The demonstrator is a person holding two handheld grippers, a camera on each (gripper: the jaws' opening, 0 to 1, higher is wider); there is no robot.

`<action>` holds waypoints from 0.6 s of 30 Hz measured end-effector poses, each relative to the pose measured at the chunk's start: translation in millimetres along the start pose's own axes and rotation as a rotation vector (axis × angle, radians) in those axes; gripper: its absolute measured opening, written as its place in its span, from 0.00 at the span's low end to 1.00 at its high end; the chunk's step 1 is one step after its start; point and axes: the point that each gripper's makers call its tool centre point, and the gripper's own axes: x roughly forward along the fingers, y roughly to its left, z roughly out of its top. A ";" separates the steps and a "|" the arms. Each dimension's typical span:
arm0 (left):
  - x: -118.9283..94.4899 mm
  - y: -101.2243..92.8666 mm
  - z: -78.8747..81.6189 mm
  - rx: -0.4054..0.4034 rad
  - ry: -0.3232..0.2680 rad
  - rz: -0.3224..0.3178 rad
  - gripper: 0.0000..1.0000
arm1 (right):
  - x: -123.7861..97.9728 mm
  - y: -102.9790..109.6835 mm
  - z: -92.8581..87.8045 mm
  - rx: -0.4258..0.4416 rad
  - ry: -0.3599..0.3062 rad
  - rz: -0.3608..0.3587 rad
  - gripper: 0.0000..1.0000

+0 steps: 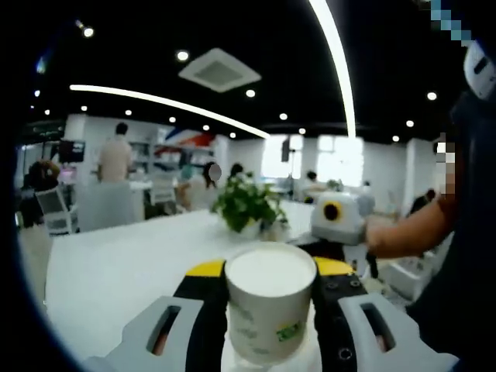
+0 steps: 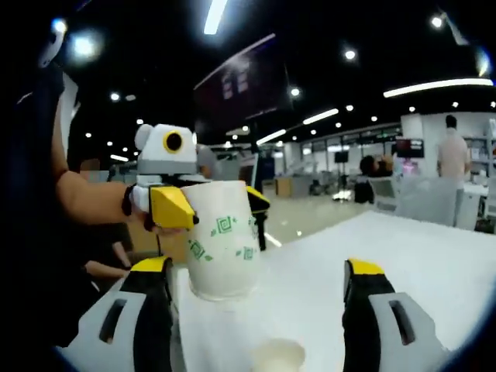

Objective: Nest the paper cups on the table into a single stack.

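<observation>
My left gripper (image 1: 270, 271) is shut on a white paper cup (image 1: 270, 306) with green marks, held upright by its sides with the mouth up. In the right gripper view the same cup (image 2: 222, 244) hangs at left centre with the left gripper (image 2: 215, 203) around it, one yellow fingertip (image 2: 170, 208) on its side; I cannot tell whether it touches the table. My right gripper (image 2: 258, 271) is open wide with nothing between its jaws. A second paper cup (image 2: 277, 356) stands on the table low between them. The right gripper (image 1: 335, 244) shows just behind the held cup.
The white table (image 1: 116, 271) stretches away to the left, and in the right gripper view the table (image 2: 434, 256) runs off to the right. A potted plant (image 1: 246, 205) stands on it further back. A person's forearm (image 1: 407, 232) reaches in from the right. People and chairs stand far off.
</observation>
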 end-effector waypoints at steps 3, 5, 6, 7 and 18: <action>0.9 -1.6 3.8 -0.009 -0.019 -0.010 0.41 | -10.3 0.3 -4.9 -0.003 0.011 -0.024 1.00; 1.7 -2.4 6.3 -0.018 -0.037 -0.016 0.41 | -15.4 0.3 -7.0 0.017 0.011 -0.033 0.98; 2.0 -3.2 7.3 -0.023 -0.045 -0.021 0.41 | -18.2 3.0 -8.4 0.029 0.017 -0.022 0.92; 2.7 -4.5 8.9 -0.034 -0.059 -0.028 0.41 | -19.6 6.3 -9.8 0.046 0.024 -0.006 0.85; 5.1 -10.4 25.3 -0.093 -0.163 -0.051 0.41 | -21.7 29.1 1.3 0.148 0.029 0.117 0.37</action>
